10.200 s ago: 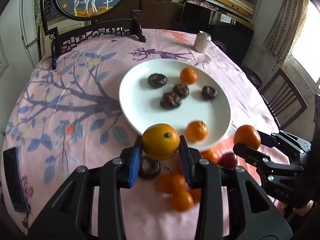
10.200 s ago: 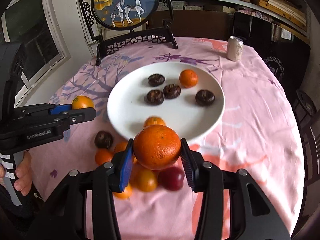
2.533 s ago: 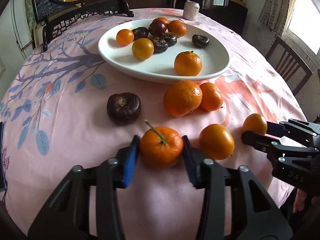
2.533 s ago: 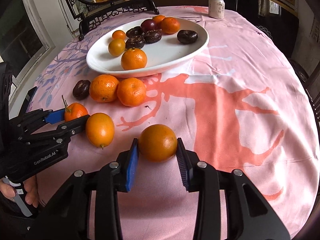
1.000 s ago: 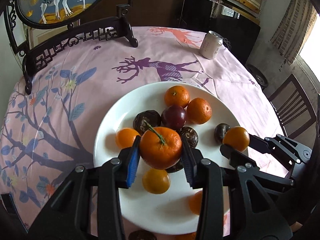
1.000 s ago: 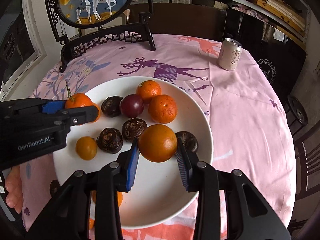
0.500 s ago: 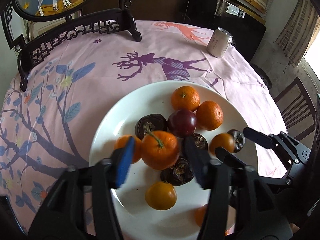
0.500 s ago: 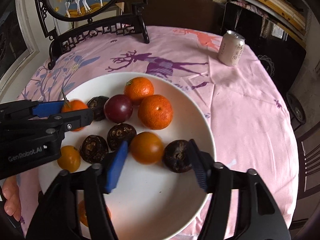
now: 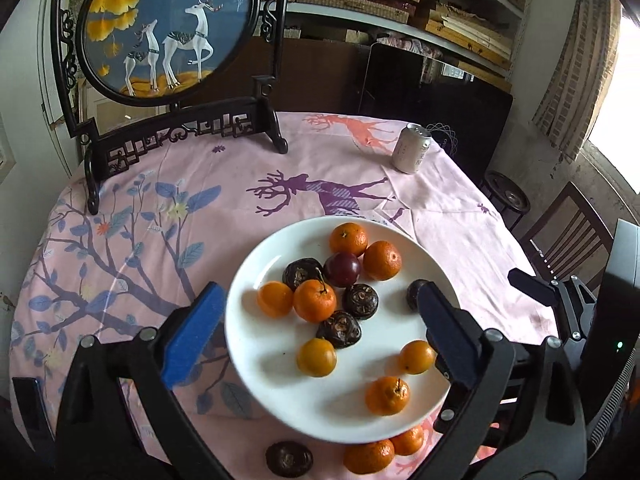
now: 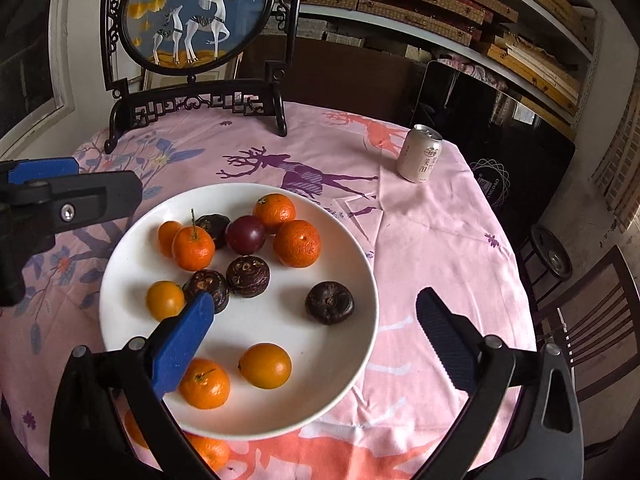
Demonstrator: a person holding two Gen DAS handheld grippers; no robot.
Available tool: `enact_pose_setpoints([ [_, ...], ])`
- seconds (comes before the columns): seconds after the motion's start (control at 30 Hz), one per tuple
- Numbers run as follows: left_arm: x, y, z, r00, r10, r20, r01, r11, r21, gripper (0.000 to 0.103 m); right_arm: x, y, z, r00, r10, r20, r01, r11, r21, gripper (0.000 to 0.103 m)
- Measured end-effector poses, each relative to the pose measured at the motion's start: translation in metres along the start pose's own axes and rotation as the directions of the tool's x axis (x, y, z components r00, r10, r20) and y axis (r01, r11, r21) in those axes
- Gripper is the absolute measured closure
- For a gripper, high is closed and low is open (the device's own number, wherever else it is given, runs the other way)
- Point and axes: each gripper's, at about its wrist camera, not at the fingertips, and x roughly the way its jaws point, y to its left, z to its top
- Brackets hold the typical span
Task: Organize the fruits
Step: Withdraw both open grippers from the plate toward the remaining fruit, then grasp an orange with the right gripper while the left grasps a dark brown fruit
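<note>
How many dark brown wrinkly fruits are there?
5 dark fruits. Four on the white plate: one at the back, two side by side mid-plate, one alone at right. The fifth lies on the tablecloth beside the plate. More may be hidden.

Stemmed orange [image 9: 315, 300] sits on the plate [image 9: 256, 344], just ahead of the left claw [image 9: 316, 340] between its wide-spread fingers, leaning on a dark fruit [image 9: 299, 274]. Smooth orange [image 10: 265, 365] lies loose between the right claw's [image 10: 316, 336] fingers. Three fruits [image 9: 368, 456] wait off the near rim
</note>
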Motion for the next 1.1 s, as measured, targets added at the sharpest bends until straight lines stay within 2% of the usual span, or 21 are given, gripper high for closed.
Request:
enact_pose_setpoints([
  [0.1, -0.03, 0.003, -0.021, 0.999, -0.009, 0.037, 0.01, 1.0, -0.008, 0.002, -0.027, 0.004, -0.019, 1.0, 0.014, 0.019, -0.014, 1.0, 0.016, 0.002],
  [0.23, -0.069, 0.008, -0.066, 0.996, 0.014, 0.085, -0.014, 1.0, -0.004, 0.002, -0.067, 0.013, -0.057, 0.999, 0.032, 0.035, -0.033, 0.999, 0.018, 0.002],
  [0.4, -0.093, 0.02, -0.126, 0.998, 0.018, 0.065, -0.015, 0.999, -0.046, 0.002, -0.102, 0.032, -0.105, 0.997, 0.081, 0.017, -0.081, 0.996, 0.033, 0.001],
  [0.5, -0.095, 0.027, -0.148, 0.998, 0.045, 0.035, -0.043, 0.998, -0.051, 0.002, -0.11, 0.047, -0.121, 0.995, 0.102, -0.002, -0.102, 0.995, 0.016, 0.001],
  [0.7, -0.099, 0.048, -0.16, 0.998, 0.063, 0.023, -0.061, 0.992, -0.111, 0.002, -0.111, 0.065, -0.125, 0.993, 0.121, -0.018, -0.121, 0.993, -0.011, 0.001],
  [0.8, -0.099, 0.055, -0.162, 0.997, 0.08, 0.021, -0.077, 0.989, -0.124, 0.002, -0.1, 0.073, -0.127, 0.99, 0.132, -0.054, -0.133, 0.991, -0.017, 0.001],
  [1.0, -0.098, 0.067, -0.167, 0.995, 0.099, 0.005, -0.097, 0.985, -0.139, 0.002, -0.067, 0.09, -0.135, 0.963, 0.231, -0.138, -0.231, 0.973, 0.012, 0.001],
  [1.07, -0.099, 0.07, -0.169, 0.995, 0.102, 0.003, -0.101, 0.984, -0.148, 0.002, -0.058, 0.092, -0.135, 0.956, 0.248, -0.155, -0.246, 0.969, 0.031, 0.011],
  [1.1, -0.099, 0.072, -0.17, 0.995, 0.103, 0.001, -0.101, 0.983, -0.151, 0.002, -0.054, 0.093, -0.136, 0.952, 0.255, -0.168, -0.253, 0.967, 0.031, 0.026],
])
